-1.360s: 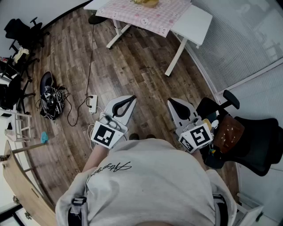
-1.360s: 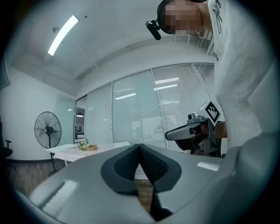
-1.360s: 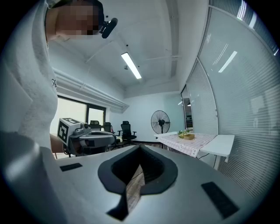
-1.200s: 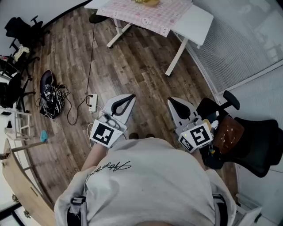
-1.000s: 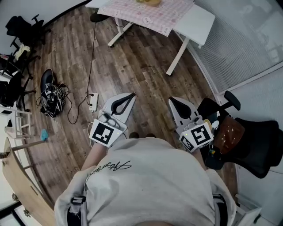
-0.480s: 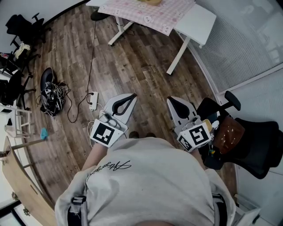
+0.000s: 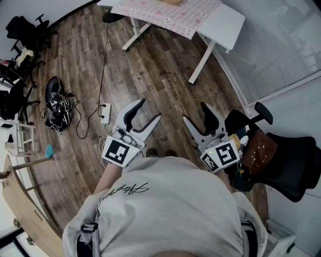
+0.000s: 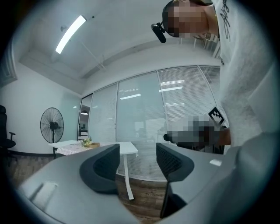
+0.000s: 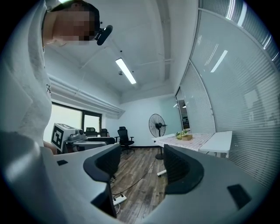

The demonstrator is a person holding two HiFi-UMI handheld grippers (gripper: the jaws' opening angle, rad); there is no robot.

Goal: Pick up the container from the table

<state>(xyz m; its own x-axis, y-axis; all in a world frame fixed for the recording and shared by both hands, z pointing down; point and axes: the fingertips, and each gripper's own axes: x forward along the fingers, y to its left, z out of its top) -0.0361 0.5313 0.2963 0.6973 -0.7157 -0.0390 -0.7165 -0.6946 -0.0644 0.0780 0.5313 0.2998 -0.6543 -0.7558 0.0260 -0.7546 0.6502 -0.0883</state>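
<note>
The white table (image 7: pixel 223 22) with a pink checked cloth (image 7: pixel 170 12) stands far ahead, at the top of the head view. On it the container (image 9: pixel 187 137), a small tan box with greenery, shows tiny in both gripper views, also as the container (image 8: pixel 89 143). My left gripper (image 7: pixel 149 109) and right gripper (image 7: pixel 194 113) are held level in front of my chest, over the wooden floor and far from the table. Both have just been opening, and nothing is between the jaws of the left gripper (image 8: pixel 138 159) or the right gripper (image 9: pixel 142 162).
A black office chair (image 7: pixel 281 155) with a brown item stands close on my right. A power strip (image 7: pixel 104 114) with its cable and a dark tangle of cords (image 7: pixel 57 108) lie on the floor to the left. A standing fan (image 9: pixel 157 124) is beyond the table. Blinds cover the glass wall (image 7: pixel 281 55).
The jaws of both grippers were together half a second ago and now stand apart. Neither hand has shifted.
</note>
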